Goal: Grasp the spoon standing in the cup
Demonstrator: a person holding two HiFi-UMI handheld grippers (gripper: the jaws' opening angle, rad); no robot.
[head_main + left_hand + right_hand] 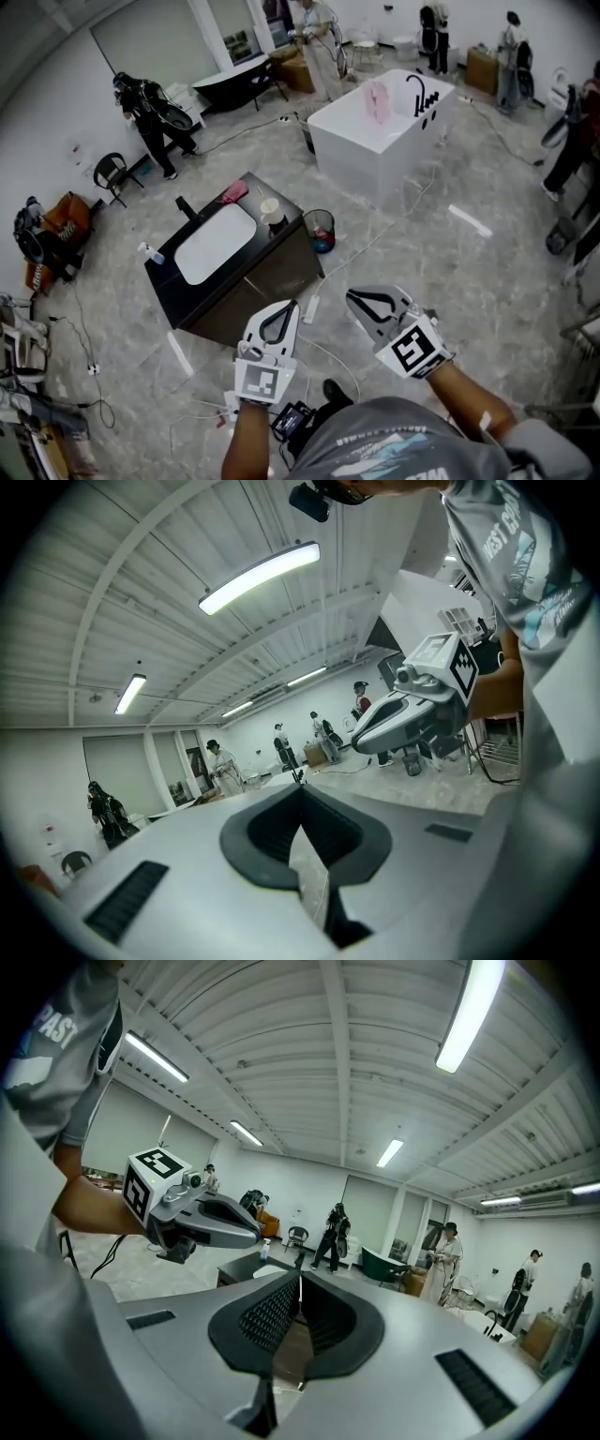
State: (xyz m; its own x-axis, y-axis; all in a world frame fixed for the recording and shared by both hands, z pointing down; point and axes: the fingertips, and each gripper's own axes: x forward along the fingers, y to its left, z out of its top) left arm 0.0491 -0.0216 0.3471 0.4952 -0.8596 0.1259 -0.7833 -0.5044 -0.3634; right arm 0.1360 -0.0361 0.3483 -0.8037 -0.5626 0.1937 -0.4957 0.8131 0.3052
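A pale cup (pixel 271 212) stands on the back right corner of a black vanity (pixel 287 265) with a white basin. The spoon in it is too small to make out. Both grippers hang in front of the vanity, well short of the cup and above the floor. My left gripper (pixel 290 306) is shut with nothing in it, tips meeting (pixel 300 784). Beside it, my right gripper (pixel 352 296) is also shut and empty (pixel 300 1279). Each gripper shows in the other's view: the right gripper body (pixel 412 714), the left gripper body (pixel 202 1218).
On the vanity are a black tap (pixel 185 206), a pink object (pixel 234 192) and a spray bottle (pixel 150 253). A bin (pixel 320 230) stands right of it, and a white bathtub (pixel 380 136) further back. Cables lie on the floor. People stand around the room.
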